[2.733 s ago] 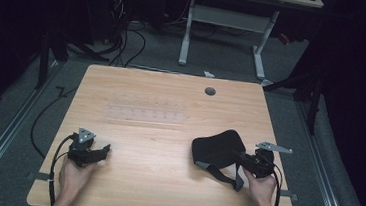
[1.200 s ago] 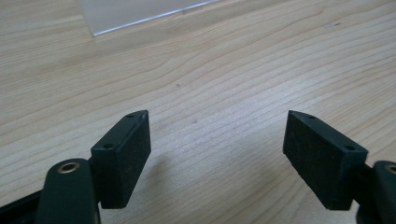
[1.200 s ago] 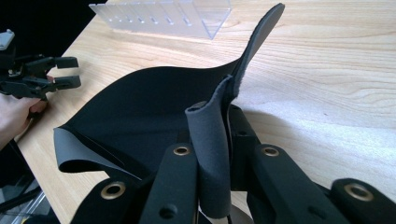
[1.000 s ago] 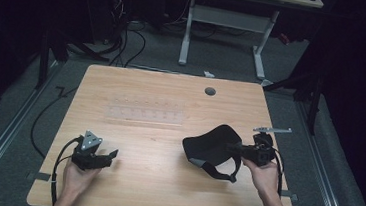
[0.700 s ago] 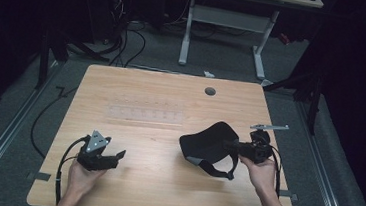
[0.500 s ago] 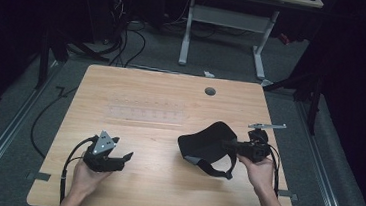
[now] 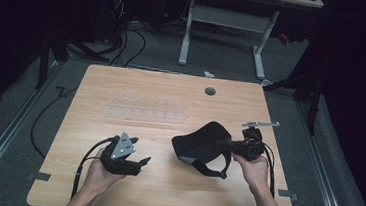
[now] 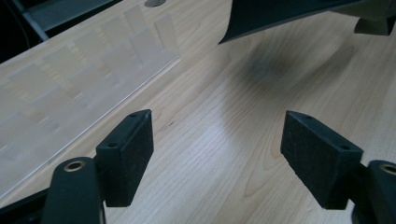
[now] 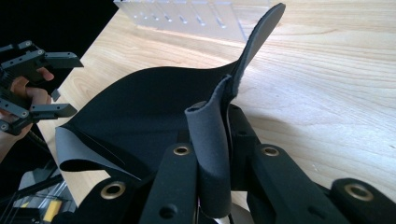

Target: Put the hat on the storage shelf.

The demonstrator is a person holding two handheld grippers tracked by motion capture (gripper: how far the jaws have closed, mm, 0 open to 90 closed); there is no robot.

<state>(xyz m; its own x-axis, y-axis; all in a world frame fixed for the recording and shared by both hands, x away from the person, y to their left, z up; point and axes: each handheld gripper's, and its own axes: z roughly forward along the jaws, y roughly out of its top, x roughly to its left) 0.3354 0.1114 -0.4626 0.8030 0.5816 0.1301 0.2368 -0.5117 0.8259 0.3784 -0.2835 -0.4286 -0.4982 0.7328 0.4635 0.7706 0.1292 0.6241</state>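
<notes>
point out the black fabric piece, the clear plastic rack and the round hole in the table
black soft fabric piece (image 7: 202, 142), high view, on its broad upper panel
clear plastic slotted rack (image 7: 145, 113), high view, on the middle of its flat top
round dark hole in the wooden table (image 7: 210, 91), high view, on its centre

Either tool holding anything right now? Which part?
Right tool is shut on the black foam-fabric sheet with straps, pinching a folded edge at its right side. Left tool is open, nothing between its jaws.

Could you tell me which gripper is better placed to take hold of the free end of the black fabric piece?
Left, probably. The left gripper is open, empty and pointed toward the black fabric piece, while the right gripper is already shut on its other edge.
</notes>
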